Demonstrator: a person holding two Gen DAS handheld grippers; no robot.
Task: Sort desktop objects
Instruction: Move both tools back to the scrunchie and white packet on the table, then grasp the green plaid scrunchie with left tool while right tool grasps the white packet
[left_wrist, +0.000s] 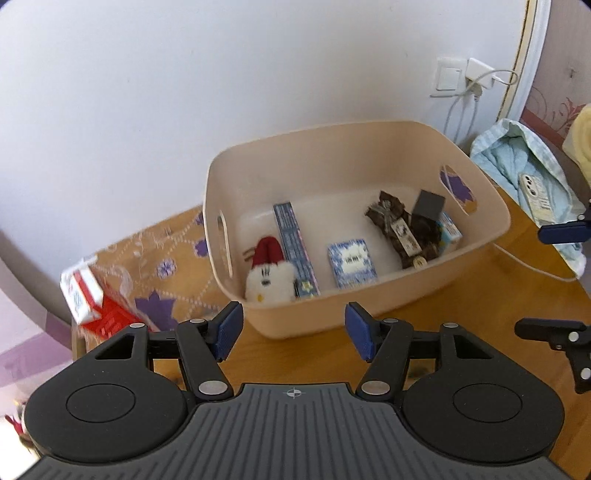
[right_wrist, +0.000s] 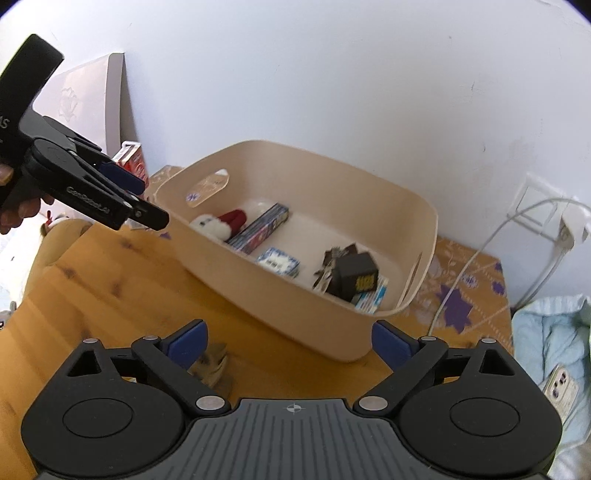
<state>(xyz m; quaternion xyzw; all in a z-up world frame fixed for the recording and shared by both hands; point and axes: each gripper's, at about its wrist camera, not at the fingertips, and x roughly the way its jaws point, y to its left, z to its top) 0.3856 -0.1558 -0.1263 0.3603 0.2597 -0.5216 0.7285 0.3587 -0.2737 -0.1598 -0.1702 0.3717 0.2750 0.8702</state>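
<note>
A beige plastic bin (left_wrist: 476, 254) (right_wrist: 295, 314) stands on the wooden table. Inside lie a white plush with a red hat (left_wrist: 269, 275) (right_wrist: 221, 221), a long blue box (left_wrist: 293, 243) (right_wrist: 260, 230), a small blue patterned box (left_wrist: 351, 264) (right_wrist: 279, 261), a brown wrapped item (left_wrist: 400, 229), a black box (left_wrist: 428, 206) (right_wrist: 354, 275) and a small light blue carton (left_wrist: 450, 229) (right_wrist: 373, 297). My left gripper (left_wrist: 293, 330) (right_wrist: 142, 194) is open and empty, just in front of the bin's near left corner. My right gripper (right_wrist: 290, 341) is open and empty before the bin's near wall; it also shows in the left wrist view (left_wrist: 554, 280).
A red and white carton (left_wrist: 92, 299) (right_wrist: 131, 160) lies left of the bin on a patterned cloth (left_wrist: 162, 258). A light blue cloth bag (left_wrist: 528, 181) with a phone (left_wrist: 535, 195) (right_wrist: 559, 387) sits at the right. A white cable (right_wrist: 465, 273) runs from a wall socket (left_wrist: 448, 75).
</note>
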